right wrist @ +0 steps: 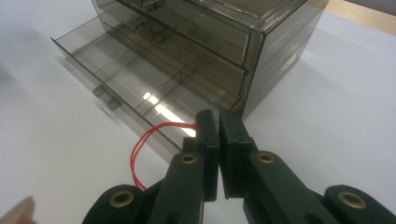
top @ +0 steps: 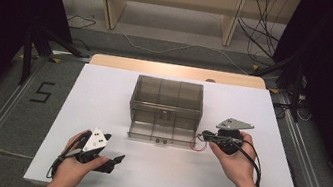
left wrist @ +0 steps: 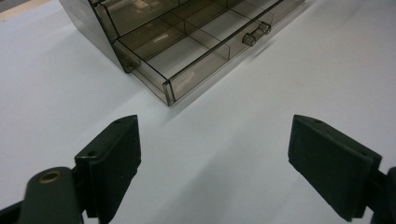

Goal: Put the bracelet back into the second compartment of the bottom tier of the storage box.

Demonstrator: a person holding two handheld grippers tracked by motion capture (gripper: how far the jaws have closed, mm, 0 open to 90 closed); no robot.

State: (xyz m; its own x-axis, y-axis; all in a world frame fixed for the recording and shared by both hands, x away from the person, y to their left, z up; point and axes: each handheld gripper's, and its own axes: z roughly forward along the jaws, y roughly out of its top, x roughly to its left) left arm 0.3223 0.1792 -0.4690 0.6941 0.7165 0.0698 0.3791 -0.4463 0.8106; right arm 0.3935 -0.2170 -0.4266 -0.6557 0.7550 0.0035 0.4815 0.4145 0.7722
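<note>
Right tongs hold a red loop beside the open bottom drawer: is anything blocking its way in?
Nothing visible does. The right tongs pinch the red loop at the open drawer's corner; the nearest compartment looks empty.

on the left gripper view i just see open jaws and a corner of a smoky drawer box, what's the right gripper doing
Observer: The right gripper is shut on a thin red loop, at the right end of the open bottom drawer.
Operator: is the loop in the drawer yet
Observer: No. In the right gripper view it hangs outside the drawer's front wall, over the table.
Operator: other drawers open too
Observer: The upper drawer sits closed in the drawer box.
Operator: where's my left gripper
Observer: The left gripper is open, at the table's near left, apart from the box.
</note>
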